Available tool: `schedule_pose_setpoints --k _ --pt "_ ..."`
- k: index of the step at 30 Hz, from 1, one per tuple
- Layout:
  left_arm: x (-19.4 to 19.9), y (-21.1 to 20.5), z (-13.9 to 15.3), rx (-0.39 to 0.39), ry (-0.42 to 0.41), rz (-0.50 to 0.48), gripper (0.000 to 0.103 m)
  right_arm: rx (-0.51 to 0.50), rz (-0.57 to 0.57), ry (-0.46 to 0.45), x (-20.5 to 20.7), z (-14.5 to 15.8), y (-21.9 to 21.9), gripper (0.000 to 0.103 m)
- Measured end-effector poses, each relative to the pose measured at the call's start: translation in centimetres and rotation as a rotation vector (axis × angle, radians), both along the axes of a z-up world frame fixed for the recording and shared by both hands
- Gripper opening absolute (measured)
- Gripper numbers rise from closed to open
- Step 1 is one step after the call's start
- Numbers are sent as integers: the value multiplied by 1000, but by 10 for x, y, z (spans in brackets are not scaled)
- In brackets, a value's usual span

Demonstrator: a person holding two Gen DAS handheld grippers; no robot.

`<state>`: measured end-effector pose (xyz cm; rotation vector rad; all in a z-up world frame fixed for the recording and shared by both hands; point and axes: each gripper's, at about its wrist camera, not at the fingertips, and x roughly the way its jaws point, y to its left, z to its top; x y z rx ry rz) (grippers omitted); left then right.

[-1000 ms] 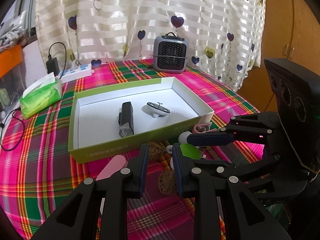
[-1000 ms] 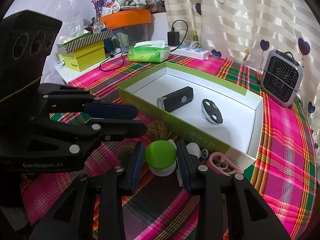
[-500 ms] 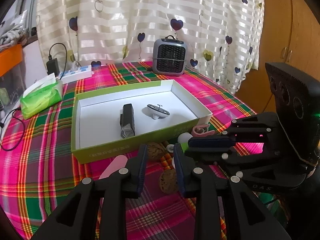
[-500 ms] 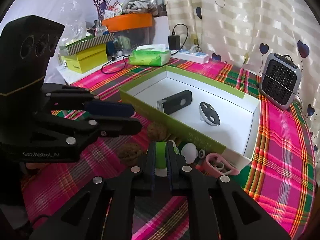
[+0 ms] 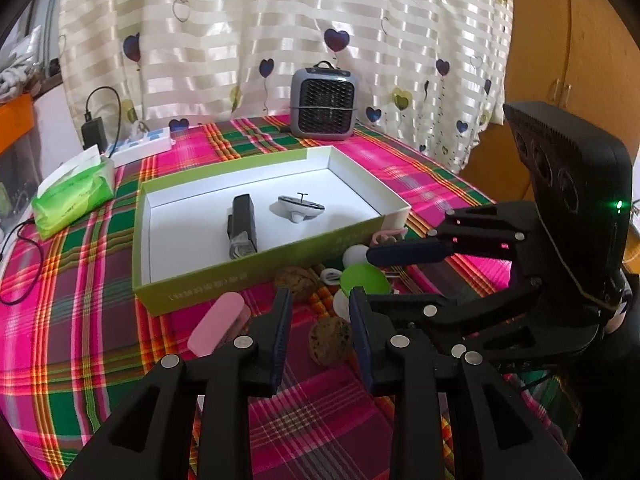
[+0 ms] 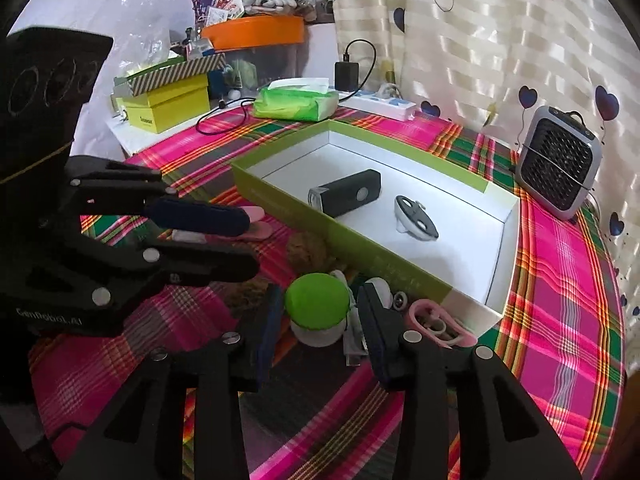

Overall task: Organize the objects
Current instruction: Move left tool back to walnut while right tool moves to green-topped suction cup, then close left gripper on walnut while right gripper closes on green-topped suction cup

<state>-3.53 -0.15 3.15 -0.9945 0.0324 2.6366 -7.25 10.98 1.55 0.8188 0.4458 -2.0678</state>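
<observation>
- The left gripper (image 5: 318, 322) is hovering over the plaid-covered counter (image 5: 80, 280), its jaws opening to a medium gap, with a walnut (image 5: 330, 340) lying on the cloth between them, untouched.
- The right gripper (image 6: 318, 330) is opening its jaws around a green-capped mushroom toy (image 6: 316, 308); the pads are standing just off the cap on either side, not pressing.
- A green box (image 6: 280, 204) with a white inside is sitting mid-counter, holding a black device (image 6: 346, 192) and a small grey-white gadget (image 6: 414, 222), set apart from each other.
- Along the box's near wall a second walnut (image 5: 298, 280), a white ball (image 5: 354, 256), a pink clip (image 6: 436, 322) and a pink oblong piece (image 5: 216, 324) are lying loose.
- At the counter's far edge a grey heater (image 5: 324, 106), a tissue pack (image 5: 72, 196) and a power strip (image 5: 140, 146) are standing.
</observation>
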Motion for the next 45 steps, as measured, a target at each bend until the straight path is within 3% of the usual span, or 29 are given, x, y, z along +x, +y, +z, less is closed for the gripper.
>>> schedule_pose_setpoints --k 5,21,45 --pt "0 7 -3 -25 -10 -24 28 10 9 8 3 -1 -2 35" --pt "-9 17 -22 -100 -98 -43 31 7 5 0 3 -1 -1 35" --pt "-12 4 -22 -58 -115 14 27 26 21 30 9 0 -5 35"
